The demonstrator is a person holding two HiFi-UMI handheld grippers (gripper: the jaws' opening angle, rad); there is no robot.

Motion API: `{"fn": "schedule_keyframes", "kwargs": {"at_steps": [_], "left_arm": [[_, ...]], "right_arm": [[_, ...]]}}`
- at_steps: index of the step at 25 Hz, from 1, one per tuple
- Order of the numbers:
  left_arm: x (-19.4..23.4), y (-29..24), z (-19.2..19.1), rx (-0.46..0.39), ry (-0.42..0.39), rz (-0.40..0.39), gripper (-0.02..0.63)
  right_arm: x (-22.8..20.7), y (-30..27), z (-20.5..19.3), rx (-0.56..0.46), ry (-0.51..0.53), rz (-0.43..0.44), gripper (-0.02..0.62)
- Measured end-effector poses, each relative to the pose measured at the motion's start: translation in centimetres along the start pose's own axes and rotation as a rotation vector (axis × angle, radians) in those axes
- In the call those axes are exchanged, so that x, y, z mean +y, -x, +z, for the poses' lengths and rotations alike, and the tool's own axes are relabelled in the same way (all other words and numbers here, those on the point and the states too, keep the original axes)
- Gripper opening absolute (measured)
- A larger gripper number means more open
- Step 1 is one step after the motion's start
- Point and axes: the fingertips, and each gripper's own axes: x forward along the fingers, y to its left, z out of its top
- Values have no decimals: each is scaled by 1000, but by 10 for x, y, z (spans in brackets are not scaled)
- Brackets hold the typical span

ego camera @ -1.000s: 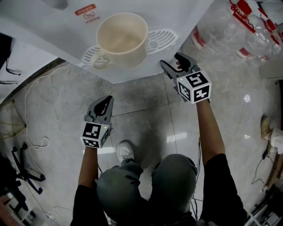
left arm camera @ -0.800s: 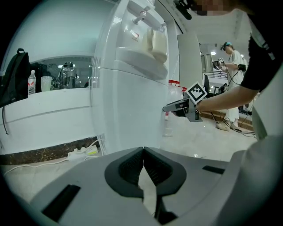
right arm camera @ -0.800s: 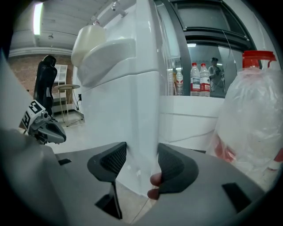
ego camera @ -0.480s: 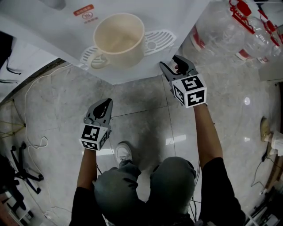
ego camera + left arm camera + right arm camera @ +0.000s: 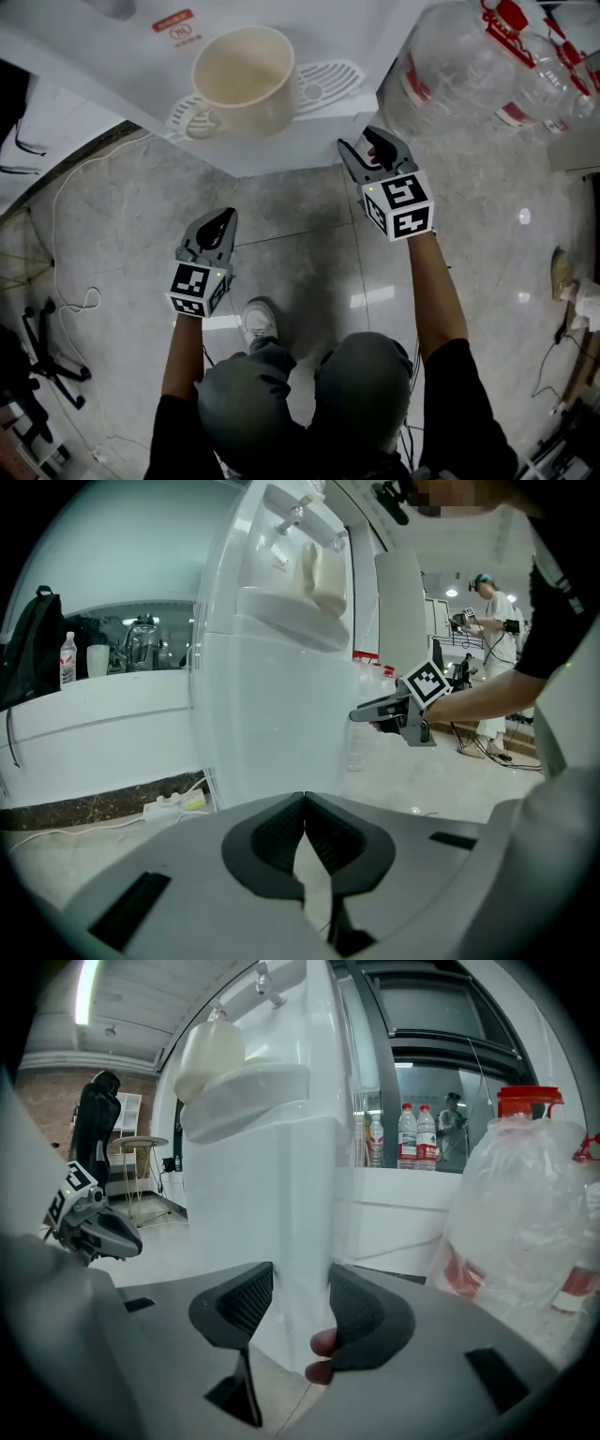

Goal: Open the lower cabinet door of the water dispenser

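The white water dispenser stands ahead, a cream mug on its drip tray. Its lower cabinet door is the flat white front below the tray. My right gripper sits at the door's right corner. In the right gripper view the door's edge stands between the jaws of the right gripper; the jaws are closing and I see no pad pressing on it. My left gripper hangs shut and empty before the cabinet, lower left, apart from the door.
Large plastic water bottles with red caps stand right of the dispenser, close to the right gripper. White cables lie on the tiled floor at left. My shoe is below. Another person stands far off.
The right gripper's jaws have narrowed around the door's corner and it has shifted slightly left and down in the head view. The left gripper has stayed put.
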Motion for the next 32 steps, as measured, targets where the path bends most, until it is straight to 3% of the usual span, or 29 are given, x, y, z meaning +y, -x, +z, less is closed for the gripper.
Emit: {"fn": "schedule_keyframes", "kwargs": {"at_steps": [12,20,25,32], "left_arm": [[-24,3,7,-12,-27,-31,12],[-25,9,5,-15,13,-18,12],[-41,12,8,27,36,-60,12],[-59,35,-3,153,61,-114,12]], "right_arm": [[23,35,-15,-12,33,-18,169],[46,54,-21,-33,31,-45,164],[55,62,-23,-16,-2,-57,167],[66,69,-25,33,-97,-58,167]]}}
